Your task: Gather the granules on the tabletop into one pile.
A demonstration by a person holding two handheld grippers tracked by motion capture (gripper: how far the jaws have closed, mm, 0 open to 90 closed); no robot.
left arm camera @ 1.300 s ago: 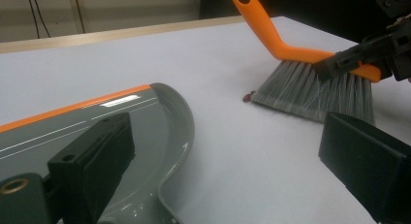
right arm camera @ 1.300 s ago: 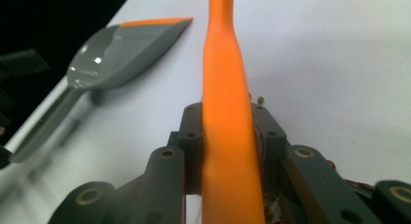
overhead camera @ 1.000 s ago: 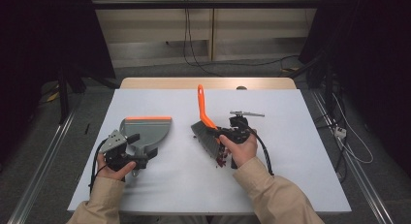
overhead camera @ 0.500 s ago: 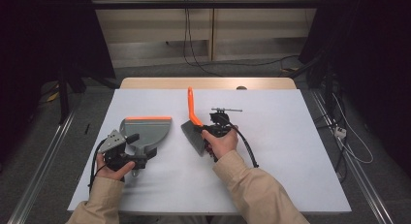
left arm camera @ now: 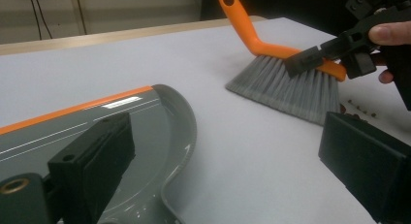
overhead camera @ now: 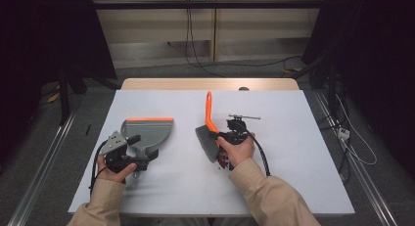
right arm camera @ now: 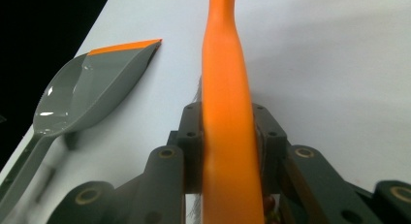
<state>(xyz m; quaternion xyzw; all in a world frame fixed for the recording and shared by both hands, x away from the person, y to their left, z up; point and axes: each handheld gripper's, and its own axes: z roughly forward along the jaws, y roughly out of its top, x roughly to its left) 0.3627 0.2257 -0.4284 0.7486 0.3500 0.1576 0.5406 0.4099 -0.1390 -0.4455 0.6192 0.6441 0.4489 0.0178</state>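
Two tools are sitting in use on the white table (overhead camera: 293, 177): a grey dustpan (overhead camera: 147, 133) with an orange lip, and an orange-handled brush (overhead camera: 209, 133) with grey bristles.

Item 1, brush. The right gripper (overhead camera: 230, 135) is clamping its jaws on the orange handle (right arm camera: 227, 132) just above the bristle head, so the handle is sticking up and away while the bristles (left arm camera: 291, 88) are resting on the table. Gripping that low is likely giving firm control of the sweeping edge. The bristle face is turning toward the dustpan, which suits a push leftward.

Item 2, crumbs (left arm camera: 358, 107). Several small dark bits are lying on the table just beside the bristles, on the side away from the pan, under the right hand (overhead camera: 240, 150). They appear to be what is being swept.

Item 3, dustpan. It is lying flat, well apart from the brush, its mouth facing away from the person. The left gripper (overhead camera: 128, 155) is sitting at the pan's handle end; its jaws (left arm camera: 92, 161) are standing apart, one over the pan's rear, and no grip on the handle is evident. Presumably it is waiting there to steady the pan.
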